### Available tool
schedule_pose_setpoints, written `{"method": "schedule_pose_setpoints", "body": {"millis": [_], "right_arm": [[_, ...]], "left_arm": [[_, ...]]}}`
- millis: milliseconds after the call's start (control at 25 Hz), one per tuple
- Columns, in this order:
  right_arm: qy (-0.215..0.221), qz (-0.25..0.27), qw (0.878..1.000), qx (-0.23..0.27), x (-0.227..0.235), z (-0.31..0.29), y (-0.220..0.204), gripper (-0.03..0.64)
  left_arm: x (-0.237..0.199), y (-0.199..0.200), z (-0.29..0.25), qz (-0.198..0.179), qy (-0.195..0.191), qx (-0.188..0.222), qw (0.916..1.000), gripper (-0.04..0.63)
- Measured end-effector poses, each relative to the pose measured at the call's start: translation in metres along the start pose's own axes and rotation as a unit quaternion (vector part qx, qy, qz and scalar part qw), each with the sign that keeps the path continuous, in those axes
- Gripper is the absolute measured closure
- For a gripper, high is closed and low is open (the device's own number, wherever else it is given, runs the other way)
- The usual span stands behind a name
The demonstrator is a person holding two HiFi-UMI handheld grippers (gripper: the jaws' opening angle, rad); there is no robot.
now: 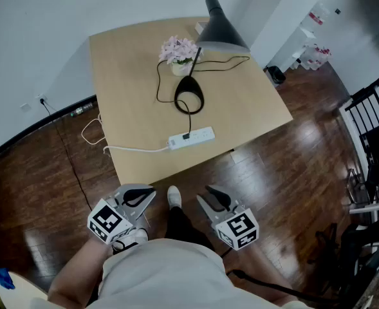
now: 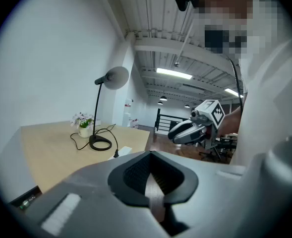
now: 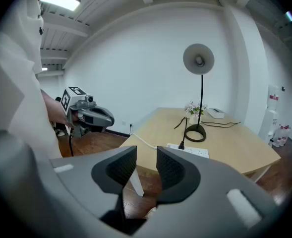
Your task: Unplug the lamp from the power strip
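Observation:
The black desk lamp (image 1: 189, 100) stands on the light wooden table (image 1: 131, 108), its shade (image 1: 220, 29) over the far edge. Its black plug (image 1: 186, 136) sits in the white power strip (image 1: 192, 138) near the table's front edge. Both grippers hang close to my body, well short of the table. My left gripper (image 1: 144, 195) is shut with nothing in it; its tips meet (image 2: 151, 155). My right gripper (image 1: 212, 198) stands open and empty, a gap showing between its pads (image 3: 146, 155). The right gripper view looks at the strip (image 3: 188, 151) and plug (image 3: 181, 145).
A small pot of pink flowers (image 1: 179, 53) stands behind the lamp, a white box (image 1: 201, 28) at the far edge. The strip's white cable (image 1: 134, 150) runs off the table's left side towards a wall outlet (image 1: 42, 99). A black chair (image 1: 369, 121) is at the right.

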State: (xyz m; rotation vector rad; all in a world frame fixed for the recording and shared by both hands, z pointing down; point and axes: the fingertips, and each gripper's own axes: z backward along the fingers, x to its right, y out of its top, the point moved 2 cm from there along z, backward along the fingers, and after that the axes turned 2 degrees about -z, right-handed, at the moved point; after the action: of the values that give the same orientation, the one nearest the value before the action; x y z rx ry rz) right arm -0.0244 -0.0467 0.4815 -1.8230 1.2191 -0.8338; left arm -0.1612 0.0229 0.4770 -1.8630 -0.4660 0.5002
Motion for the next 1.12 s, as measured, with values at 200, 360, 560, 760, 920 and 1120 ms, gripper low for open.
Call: {"method": "schedule_pose_setpoints", "body": {"millis": [200,360,560,760,920,1120], "right_arm": [[0.036,0.021,0.999,-0.021,0.100,-0.056,0.019,0.486],[0.074,0.049,0.995,-0.053,0.148,-0.107,0.016,0.486],[0.109,0.065,0.986,-0.104,0.170,-0.160,-0.005,0.486],[0.146,0.088,0.976,-0.135,0.167,-0.194,-0.015,0.486],[0.171,0.113,0.966,-0.159,0.165,-0.211,-0.023,0.486],[0.187,0.136,0.957,-0.173,0.168,-0.218,-0.031,0.531]], "left_arm": [[-0.064,0.011,-0.098,-0.005,0.023,-0.028,0.9993,0.594],[-0.102,0.002,-0.156,0.001,0.035,-0.065,0.9973,0.594],[-0.132,-0.028,-0.201,0.029,0.039,-0.123,0.9911,0.594],[-0.156,-0.055,-0.220,0.045,0.056,-0.175,0.9819,0.594],[-0.161,-0.067,-0.234,0.060,0.047,-0.194,0.9779,0.594],[-0.160,-0.076,-0.246,0.056,0.034,-0.213,0.9749,0.594]]}}
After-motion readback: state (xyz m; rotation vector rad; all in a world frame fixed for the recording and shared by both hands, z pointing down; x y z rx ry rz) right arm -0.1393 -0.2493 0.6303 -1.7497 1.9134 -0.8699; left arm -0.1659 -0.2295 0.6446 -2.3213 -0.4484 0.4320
